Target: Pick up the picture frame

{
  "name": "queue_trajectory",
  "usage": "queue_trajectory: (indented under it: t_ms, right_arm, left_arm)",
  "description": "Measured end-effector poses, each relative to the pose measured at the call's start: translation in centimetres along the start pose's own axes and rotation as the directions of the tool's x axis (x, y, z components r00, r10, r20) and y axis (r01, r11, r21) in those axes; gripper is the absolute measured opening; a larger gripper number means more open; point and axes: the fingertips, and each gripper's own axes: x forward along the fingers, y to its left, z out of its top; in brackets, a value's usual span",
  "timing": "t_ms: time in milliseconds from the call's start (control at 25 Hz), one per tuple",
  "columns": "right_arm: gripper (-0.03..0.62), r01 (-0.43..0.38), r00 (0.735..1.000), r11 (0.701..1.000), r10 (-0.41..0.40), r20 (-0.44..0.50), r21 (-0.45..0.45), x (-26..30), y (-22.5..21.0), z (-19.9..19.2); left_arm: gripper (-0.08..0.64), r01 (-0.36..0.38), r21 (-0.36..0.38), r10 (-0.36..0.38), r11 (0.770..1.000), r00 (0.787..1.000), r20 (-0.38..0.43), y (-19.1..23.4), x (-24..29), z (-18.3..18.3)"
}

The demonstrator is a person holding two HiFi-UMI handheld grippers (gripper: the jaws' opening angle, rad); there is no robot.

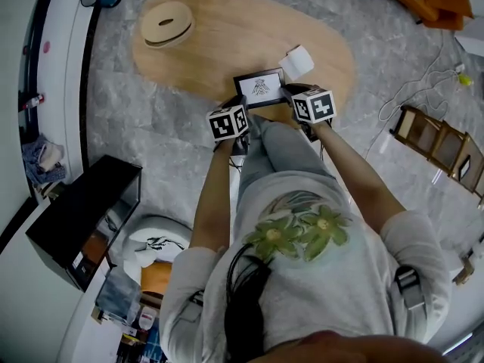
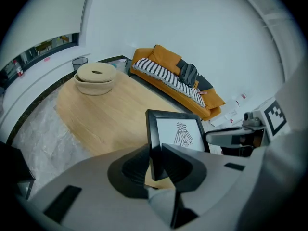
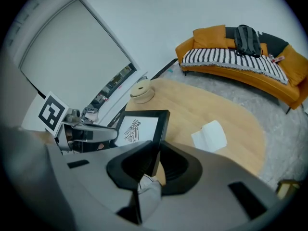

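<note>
Left gripper view looks straight along the left gripper (image 2: 155, 153). Its dark jaws are closed partway, and their pads press the left upright bar of the black rectangular picture frame (image 2: 177, 131), which holds a bird drawing on white paper. The right gripper (image 3: 156, 150) does the same on the opposite bar, its jaws pinching the frame's right edge. One grip on each side probably keeps the frame upright and level, and stops it swinging as it might from a single grip. The drawing faces back toward the person, so neither set of pads covers the glass.

The frame stands between the two grippers, tilted slightly back. It seems to be clear of the surface, though the jaws hide its bottom edge. Directly beneath and ahead of the grippers spreads the oval light-wood tabletop (image 2: 96, 124). A white folded paper packet (image 3: 209, 134) lies just right of the right gripper, and a round pale lidded wooden container (image 2: 95, 78) sits well ahead, at the far end. Beyond the table stands an orange sofa with a striped throw (image 2: 192, 93).
</note>
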Motion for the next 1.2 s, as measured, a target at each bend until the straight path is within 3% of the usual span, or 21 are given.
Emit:
queue_trajectory:
  t_ms: [440,1200]
  right_arm:
    - [0.061,-0.031,0.999,0.999,0.032,0.034,-0.028,-2.9,2.4,0.7]
    - [0.054,-0.079,0.984,0.996,0.085,0.158,-0.047,-9.2,5.5,2.7]
  left_arm:
    - [0.089,0.022,-0.078,-0.018,0.997,0.999,0.044,-1.0,-3.7,-0.4]
    - [0.087,0.049,-0.061,-0.039,0.997,0.988,0.153,-3.9,-9.5,1.3]
